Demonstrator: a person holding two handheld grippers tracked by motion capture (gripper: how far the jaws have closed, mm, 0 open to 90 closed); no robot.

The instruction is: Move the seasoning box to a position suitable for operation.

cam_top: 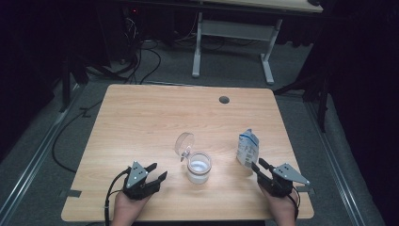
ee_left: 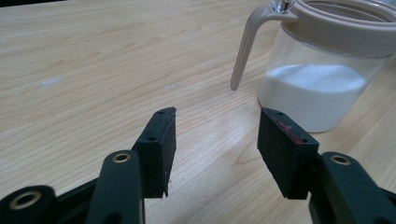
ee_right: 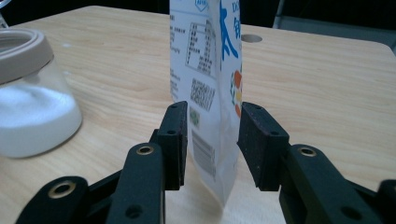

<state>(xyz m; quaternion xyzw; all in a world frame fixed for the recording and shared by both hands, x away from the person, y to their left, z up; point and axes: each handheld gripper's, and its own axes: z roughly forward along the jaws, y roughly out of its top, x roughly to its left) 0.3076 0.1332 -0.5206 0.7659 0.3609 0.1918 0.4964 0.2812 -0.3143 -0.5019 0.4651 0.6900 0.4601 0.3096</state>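
The right tongs (ee_right: pixel 212 140) stand parted around the upright pouch (ee_right: pixel 210 70) at four o'clock on the counter (cam_top: pixel 141 117) — pads just off it. Draw straight back, not sideways. The left tongs (ee_left: pixel 217 149) gape wide, empty, beside the jar (ee_left: pixel 322 70).

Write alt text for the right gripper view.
A standing white printed pouch sits between the right gripper's two black jaws, which stand slightly apart from it. A glass jar of white powder rests on the wooden table at left.
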